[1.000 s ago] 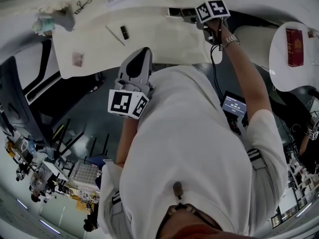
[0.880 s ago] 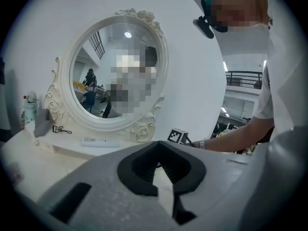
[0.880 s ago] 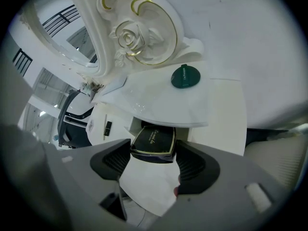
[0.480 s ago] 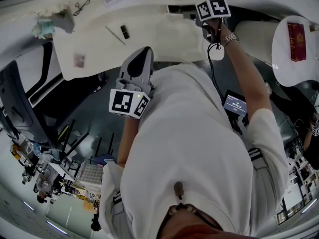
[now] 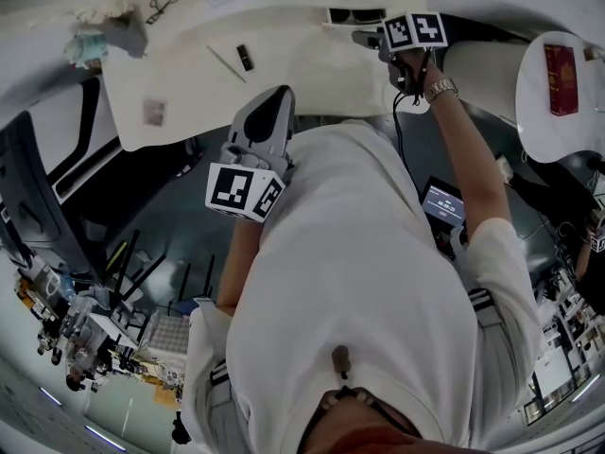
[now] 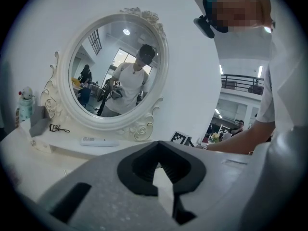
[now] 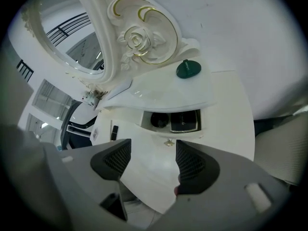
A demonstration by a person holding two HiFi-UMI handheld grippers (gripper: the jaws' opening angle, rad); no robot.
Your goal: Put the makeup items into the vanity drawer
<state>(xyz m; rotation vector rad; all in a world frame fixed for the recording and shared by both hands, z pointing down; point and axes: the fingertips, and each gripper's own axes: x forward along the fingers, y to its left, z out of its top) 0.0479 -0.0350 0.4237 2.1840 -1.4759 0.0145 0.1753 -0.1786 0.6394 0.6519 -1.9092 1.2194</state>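
Observation:
The vanity drawer stands open under the shelf, with a dark round item and a dark square compact inside. My right gripper hovers just in front of it, open, with nothing between its pads. In the head view the right gripper is at the drawer. On the tabletop lie a small black lipstick and a thin pencil. My left gripper is held back near the person's chest, shut and empty. The left gripper faces the mirror.
A green round lid and a flat white item rest on the shelf below the oval mirror. An eyelash curler and a grey holder sit at the left. A round side table carries a red box.
The right gripper has drawn slightly back and to the right from the drawer front. The left gripper has stayed where it was.

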